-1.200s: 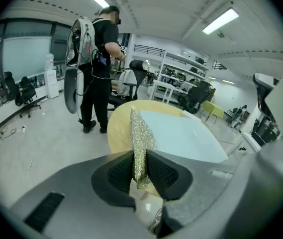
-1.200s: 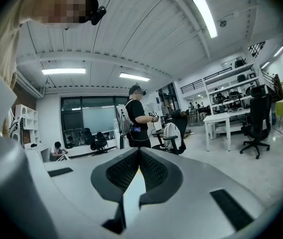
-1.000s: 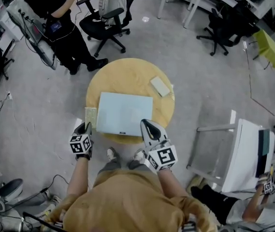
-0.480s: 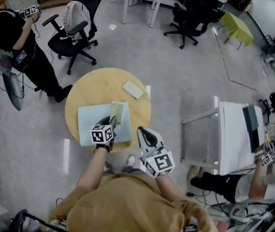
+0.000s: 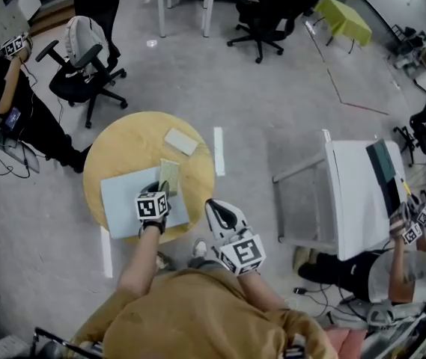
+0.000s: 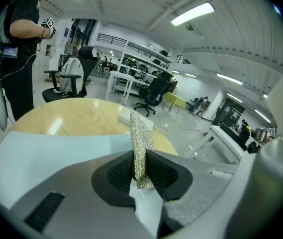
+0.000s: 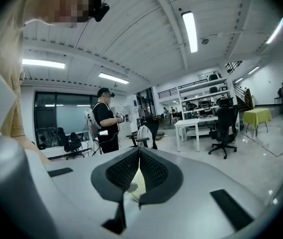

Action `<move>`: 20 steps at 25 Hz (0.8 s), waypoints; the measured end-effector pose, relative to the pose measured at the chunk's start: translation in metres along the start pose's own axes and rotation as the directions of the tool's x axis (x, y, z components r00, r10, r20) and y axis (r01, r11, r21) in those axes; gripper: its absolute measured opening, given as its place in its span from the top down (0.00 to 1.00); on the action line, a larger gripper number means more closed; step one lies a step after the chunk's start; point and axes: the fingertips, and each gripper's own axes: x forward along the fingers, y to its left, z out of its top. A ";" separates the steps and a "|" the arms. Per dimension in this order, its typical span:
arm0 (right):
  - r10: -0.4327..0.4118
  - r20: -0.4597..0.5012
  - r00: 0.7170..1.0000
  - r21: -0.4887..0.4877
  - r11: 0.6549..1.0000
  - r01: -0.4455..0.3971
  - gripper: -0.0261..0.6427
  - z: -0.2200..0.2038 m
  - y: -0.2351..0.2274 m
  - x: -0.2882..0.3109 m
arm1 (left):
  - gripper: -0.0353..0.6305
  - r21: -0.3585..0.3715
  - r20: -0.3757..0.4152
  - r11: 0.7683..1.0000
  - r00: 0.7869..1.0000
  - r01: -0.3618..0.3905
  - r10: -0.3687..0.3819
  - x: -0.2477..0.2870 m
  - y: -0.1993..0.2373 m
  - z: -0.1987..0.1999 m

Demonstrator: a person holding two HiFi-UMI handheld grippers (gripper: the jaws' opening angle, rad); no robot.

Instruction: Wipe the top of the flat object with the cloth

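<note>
Green cloth [image 6: 140, 133] in outstretched left claw [image 6: 140, 158]

In the head view the marker cube [image 5: 151, 206] covers the jaws of the left gripper [image 5: 156, 189], so only the far end of the cloth [image 5: 169, 175] shows beyond it. In the left gripper view the cloth's lower end sinks out of sight between the pads, the gripper's body hides the near part of the flat board [image 5: 119, 197], and the cloth screens much of a small pale block [image 5: 181, 141], too small to name. Low between the meeting jaws of the right gripper [image 7: 139, 151] a yellowish patch cannot be identified. The person's forearm [image 5: 141, 256] covers the table's [image 5: 123, 144] near edge
</note>
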 end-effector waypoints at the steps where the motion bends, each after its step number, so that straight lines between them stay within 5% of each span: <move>1: 0.015 -0.001 1.000 0.003 1.000 -0.015 0.96 -0.001 0.001 0.005 | 0.85 -0.003 -0.001 1.000 1.000 -0.020 0.020 -0.005 0.010 -0.001; 7: 0.149 0.016 0.989 0.012 0.989 -0.150 0.96 0.008 0.034 0.039 | 0.85 -0.082 0.013 0.981 0.984 -0.178 0.179 -0.068 0.099 -0.017; 13: 0.257 0.029 0.966 0.006 0.966 -0.257 0.96 0.017 0.082 0.060 | 0.85 -0.131 0.050 0.932 0.937 -0.338 0.347 -0.150 0.192 -0.027; 20: 0.254 0.024 0.967 0.001 0.967 -0.254 0.96 0.013 0.106 0.059 | 0.85 -0.135 0.054 0.910 0.915 -0.391 0.401 -0.186 0.241 -0.038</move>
